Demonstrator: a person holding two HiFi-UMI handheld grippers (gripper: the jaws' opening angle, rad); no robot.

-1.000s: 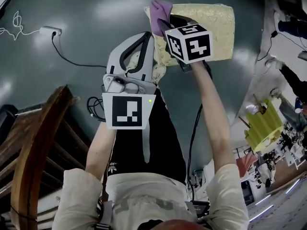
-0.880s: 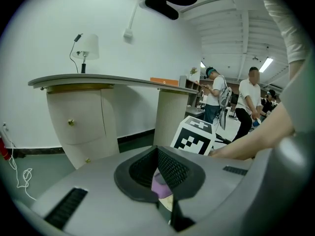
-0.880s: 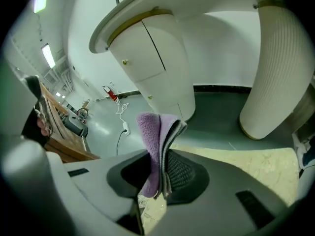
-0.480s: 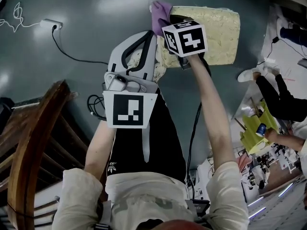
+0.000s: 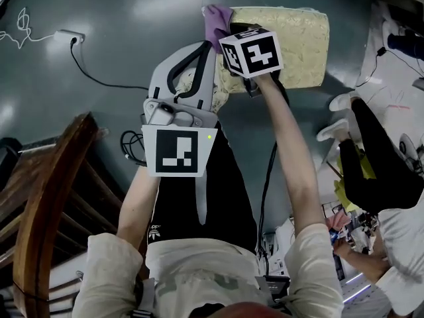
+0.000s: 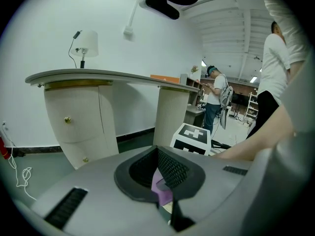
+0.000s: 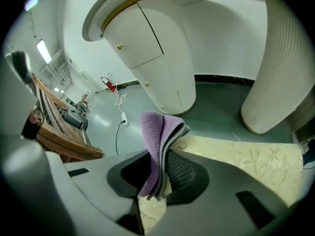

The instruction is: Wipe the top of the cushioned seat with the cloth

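Right gripper jaws clamp folded purple cloth; left gripper jaws together, empty. Keep your strokes flat, overlapping, across cream floral cushioned seat.

Floor: dark grey-green, glossy, with pale patches of reflected light.
Cushioned seat: pale yellow with a leaf pattern, standing on the floor at the top of the head view.
Power strip: white, on the floor at upper left; a black cable runs from it, and a tangled white cord lies near it.
Wooden chair: brown and slatted, at the left edge.
Desk: its cream pedestal and ribbed column stand on the floor beyond the seat.
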